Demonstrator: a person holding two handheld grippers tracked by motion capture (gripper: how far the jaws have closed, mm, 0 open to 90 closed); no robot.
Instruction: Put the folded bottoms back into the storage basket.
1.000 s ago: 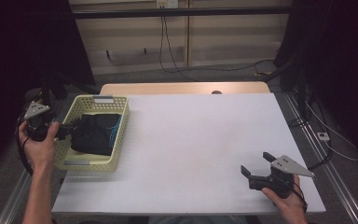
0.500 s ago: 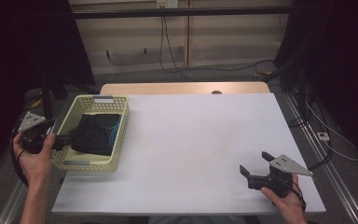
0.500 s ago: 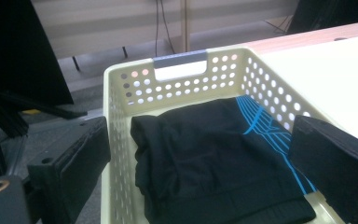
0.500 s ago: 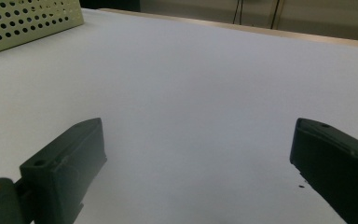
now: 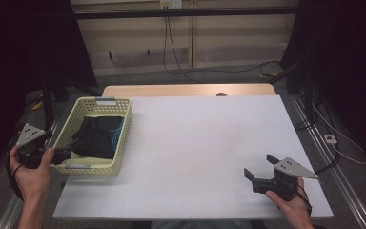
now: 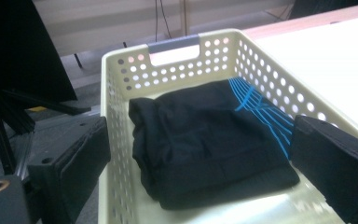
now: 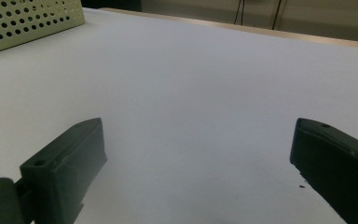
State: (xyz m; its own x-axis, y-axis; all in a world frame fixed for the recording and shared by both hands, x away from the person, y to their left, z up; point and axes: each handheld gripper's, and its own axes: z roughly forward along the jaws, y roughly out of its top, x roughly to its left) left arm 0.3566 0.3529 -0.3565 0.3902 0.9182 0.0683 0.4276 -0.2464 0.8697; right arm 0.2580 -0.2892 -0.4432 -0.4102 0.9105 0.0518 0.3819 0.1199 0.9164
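Left gripper view: open left hand-held gripper (image 6: 205, 154) is lined up at the basket (image 6: 116, 93); the garment (image 6: 205, 140) should be pinched mid-fold. Right hand-held gripper (image 5: 263, 172) waits open on the tabletop (image 5: 195, 143).

Dim, dark-edged pictures; soft overhead light; near fingers (image 6: 70, 163) blurred.

Black two-jaw left claw (image 5: 59, 155) and right claw (image 5: 259, 172), grey three-cornered top plates, black trailing cables
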